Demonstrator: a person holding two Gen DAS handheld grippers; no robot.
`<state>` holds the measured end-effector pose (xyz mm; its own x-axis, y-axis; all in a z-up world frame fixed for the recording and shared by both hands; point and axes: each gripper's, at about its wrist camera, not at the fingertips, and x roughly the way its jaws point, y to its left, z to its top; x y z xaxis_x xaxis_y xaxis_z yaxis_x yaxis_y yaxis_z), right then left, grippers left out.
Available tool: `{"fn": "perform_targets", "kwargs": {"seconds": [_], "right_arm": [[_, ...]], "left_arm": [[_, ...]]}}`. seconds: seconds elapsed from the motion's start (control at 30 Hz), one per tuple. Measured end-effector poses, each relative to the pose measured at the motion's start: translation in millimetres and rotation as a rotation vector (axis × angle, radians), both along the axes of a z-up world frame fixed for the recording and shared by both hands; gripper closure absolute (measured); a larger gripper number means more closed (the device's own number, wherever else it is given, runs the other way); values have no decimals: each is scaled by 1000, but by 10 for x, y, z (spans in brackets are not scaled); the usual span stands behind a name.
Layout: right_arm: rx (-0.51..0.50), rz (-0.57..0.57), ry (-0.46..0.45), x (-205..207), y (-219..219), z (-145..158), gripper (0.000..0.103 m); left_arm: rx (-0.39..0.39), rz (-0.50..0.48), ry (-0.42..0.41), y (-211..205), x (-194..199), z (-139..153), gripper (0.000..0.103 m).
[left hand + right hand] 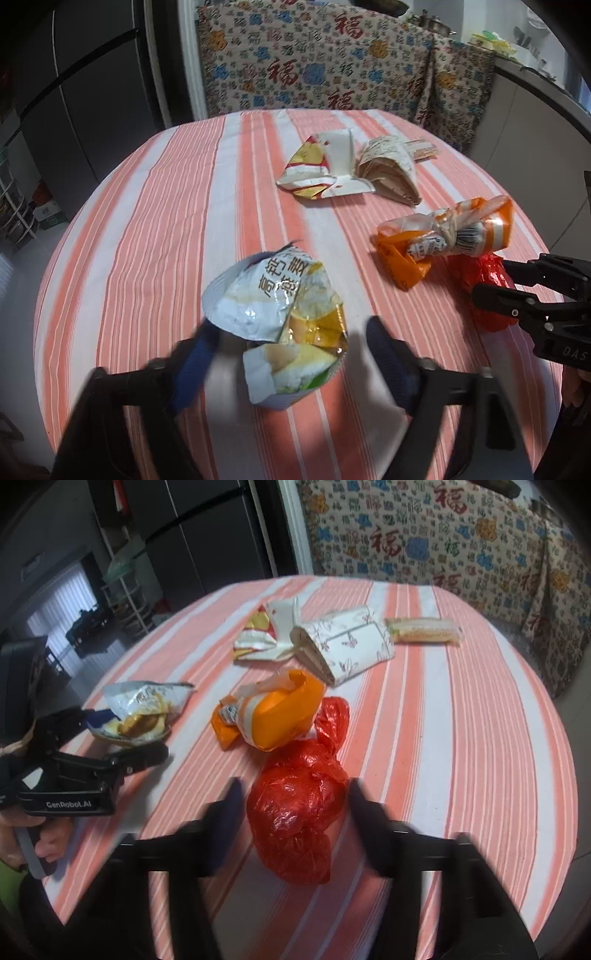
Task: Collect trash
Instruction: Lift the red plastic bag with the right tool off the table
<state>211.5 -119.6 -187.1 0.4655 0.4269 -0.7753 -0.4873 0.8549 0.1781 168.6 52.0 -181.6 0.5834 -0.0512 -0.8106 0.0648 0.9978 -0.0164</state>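
A round table (155, 221) under an orange-and-white striped cloth fills the room's middle, with a patterned cloth-covered sofa (332, 62) behind it. Beside the orange wrapper (280, 712), the left gripper (291, 350) straddles a crumpled snack bag (280, 314) and the right gripper (295, 812) a red plastic bag (295, 812), pads not yet pressing.

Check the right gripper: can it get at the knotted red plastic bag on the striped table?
Probably yes. The right gripper already straddles the knotted red plastic bag, a finger on each side and nothing between. The orange wrapper touches only the bag's far end, clear of the fingers.
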Motion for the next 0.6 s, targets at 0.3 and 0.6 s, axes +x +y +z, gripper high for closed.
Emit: {"fn": "perform_targets", "kwargs": {"seconds": [0.3, 0.6], "right_arm": [[-83, 73, 19, -663, -325, 43, 58], [-71, 60, 73, -670, -408, 96, 32]], "left_arm": [[-111, -76, 44, -78, -547, 53, 56], [-86, -62, 72, -151, -702, 64, 38]]}}
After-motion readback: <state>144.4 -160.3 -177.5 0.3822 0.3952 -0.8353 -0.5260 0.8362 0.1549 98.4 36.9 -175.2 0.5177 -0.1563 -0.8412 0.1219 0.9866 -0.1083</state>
